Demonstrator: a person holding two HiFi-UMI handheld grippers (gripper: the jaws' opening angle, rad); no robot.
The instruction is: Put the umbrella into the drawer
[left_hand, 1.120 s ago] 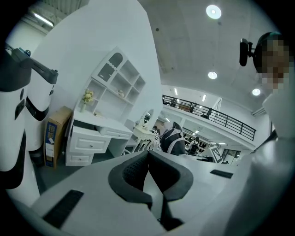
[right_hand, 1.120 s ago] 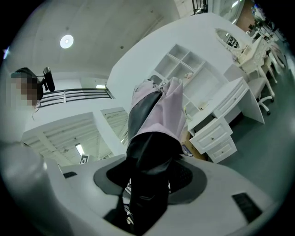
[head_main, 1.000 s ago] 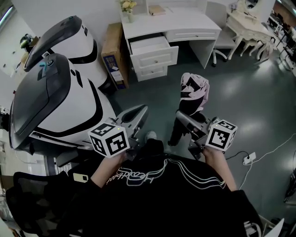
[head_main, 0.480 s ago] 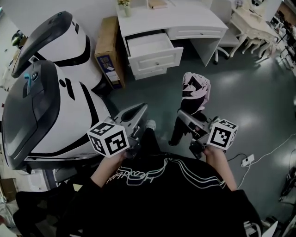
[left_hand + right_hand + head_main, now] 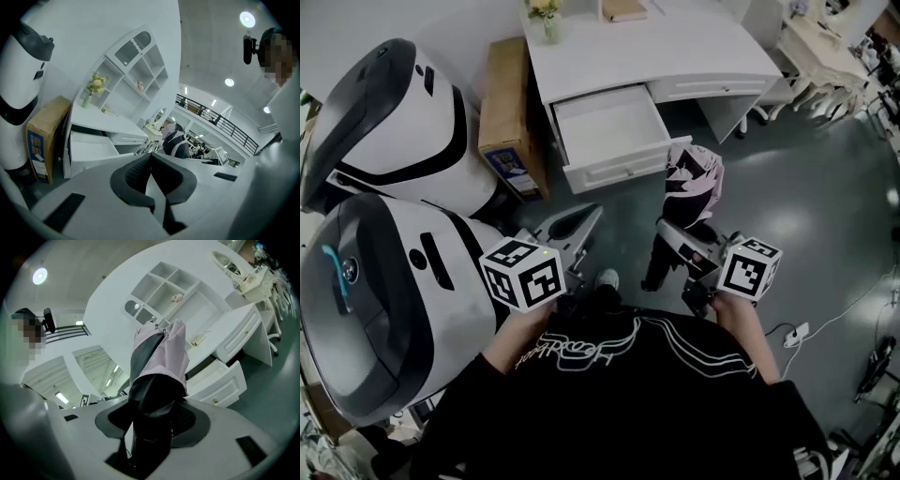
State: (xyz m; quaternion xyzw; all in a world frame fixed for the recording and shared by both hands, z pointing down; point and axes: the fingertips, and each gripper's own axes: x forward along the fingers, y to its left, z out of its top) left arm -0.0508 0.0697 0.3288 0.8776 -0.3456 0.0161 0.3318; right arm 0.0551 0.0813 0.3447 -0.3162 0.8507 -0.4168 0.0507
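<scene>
Drawer (image 5: 607,128) now nearer; right tool (image 5: 671,236) pinches umbrella (image 5: 694,178), left tool (image 5: 588,217) pressed together

Umbrella (image 5: 692,178) is soft creased cloth w/ faint sheen, drawer (image 5: 609,127) smooth white-painted wood, box (image 5: 504,108) matt brown cardboard — robot shells (image 5: 389,112) glossy plastic, floor (image 5: 825,178) polished & reflective, left gripper (image 5: 151,158) matt white plastic w/ dark finely ribbed pads (image 5: 133,176).

Head cam: high, steep down. Both gripper cams: low, tilted up, fwd. All share desk (image 5: 675,47) w/ open drawer (image 5: 609,127).
</scene>
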